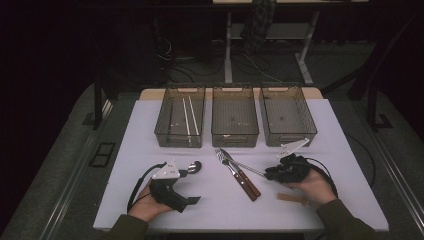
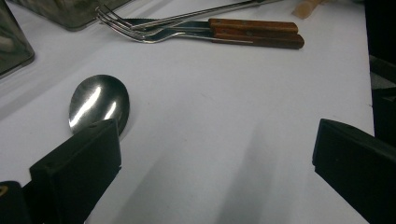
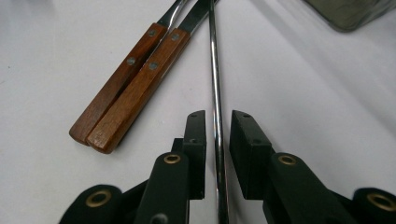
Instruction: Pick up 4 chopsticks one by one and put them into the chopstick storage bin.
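Observation:
A steel spoon [image 1: 194, 166] lies on the white table, its bowl [image 2: 99, 102] just beyond one jaw of my left gripper [image 1: 190, 186]. That gripper [image 2: 215, 135] is open wide with bare table between the jaws. A fork and a knife with wooden handles [image 1: 245, 181] lie side by side at the centre [image 3: 128, 91]. A thin metal rod [image 1: 248, 168] runs from them to my right gripper [image 1: 267, 174]. The rod [image 3: 214, 60] lies between that gripper's jaws [image 3: 218, 116], which stand close on either side with a small gap.
Three clear bins stand in a row at the back: the left one [image 1: 165, 120] holds two thin rods, while the middle [image 1: 235, 135] and right [image 1: 287, 137] hold nothing. A small wooden piece [image 1: 292, 198] lies by the right hand. The table's front edge is close to both wrists.

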Action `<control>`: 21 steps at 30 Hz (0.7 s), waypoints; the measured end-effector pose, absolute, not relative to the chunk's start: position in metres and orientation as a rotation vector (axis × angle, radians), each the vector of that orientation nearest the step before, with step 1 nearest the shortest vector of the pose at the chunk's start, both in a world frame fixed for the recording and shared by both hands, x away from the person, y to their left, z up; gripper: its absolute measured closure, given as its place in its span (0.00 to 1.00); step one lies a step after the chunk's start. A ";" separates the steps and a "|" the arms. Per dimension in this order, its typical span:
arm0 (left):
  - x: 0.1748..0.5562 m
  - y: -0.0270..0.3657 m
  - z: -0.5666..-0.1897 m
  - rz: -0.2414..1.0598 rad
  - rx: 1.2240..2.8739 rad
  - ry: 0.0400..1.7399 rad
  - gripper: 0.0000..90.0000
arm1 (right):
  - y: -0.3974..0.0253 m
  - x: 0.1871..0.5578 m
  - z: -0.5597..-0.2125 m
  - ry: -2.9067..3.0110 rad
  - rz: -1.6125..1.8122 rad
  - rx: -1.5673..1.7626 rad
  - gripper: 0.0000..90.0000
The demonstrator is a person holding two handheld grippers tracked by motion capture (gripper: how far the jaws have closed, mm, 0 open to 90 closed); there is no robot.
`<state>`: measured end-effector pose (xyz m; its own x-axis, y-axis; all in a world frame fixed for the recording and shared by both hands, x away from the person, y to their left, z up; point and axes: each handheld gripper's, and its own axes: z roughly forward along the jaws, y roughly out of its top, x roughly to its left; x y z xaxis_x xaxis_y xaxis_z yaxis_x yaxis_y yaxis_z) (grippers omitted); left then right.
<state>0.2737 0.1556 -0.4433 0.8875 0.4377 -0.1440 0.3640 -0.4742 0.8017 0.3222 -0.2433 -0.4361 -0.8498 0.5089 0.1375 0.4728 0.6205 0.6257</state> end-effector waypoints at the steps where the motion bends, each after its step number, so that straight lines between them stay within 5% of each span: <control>1: 0.274 0.155 -0.443 0.099 2.114 0.577 0.00 | -0.243 0.323 -0.437 2.781 1.046 0.844 0.84; 21: 0.274 0.155 -0.444 0.097 2.125 0.570 0.00 | -0.235 0.319 -0.444 2.753 0.985 0.792 0.94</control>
